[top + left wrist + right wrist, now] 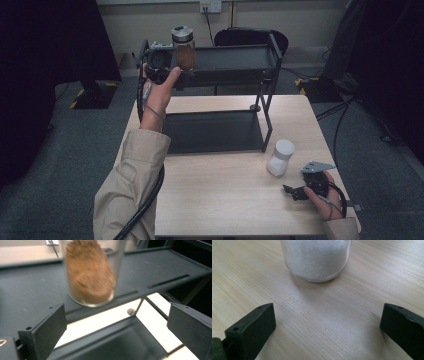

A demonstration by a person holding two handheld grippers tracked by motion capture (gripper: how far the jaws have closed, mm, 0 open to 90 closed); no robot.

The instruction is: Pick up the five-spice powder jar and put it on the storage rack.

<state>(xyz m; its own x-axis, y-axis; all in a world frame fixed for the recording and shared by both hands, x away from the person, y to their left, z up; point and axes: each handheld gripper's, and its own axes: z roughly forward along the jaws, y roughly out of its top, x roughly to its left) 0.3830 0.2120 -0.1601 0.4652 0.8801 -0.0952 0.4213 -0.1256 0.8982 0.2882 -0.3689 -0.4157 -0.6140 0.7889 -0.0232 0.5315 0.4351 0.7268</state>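
Note:
A clear jar of brown powder (184,50) with a silver lid stands on the top shelf of a black two-tier rack (235,62), near its left end. My left gripper (159,62) is held up just in front of that jar (90,272), open, jaws wide apart and empty. A jar of white powder (280,157) with a white lid stands on the wooden table at the right. My right gripper (295,192) rests low on the table just short of the white jar (315,258), open and apart from it.
The rack's lower shelf (212,131) lies flat on the light wooden table (225,200). A black chair (250,36) stands behind the rack. Cables run over the grey floor at the right.

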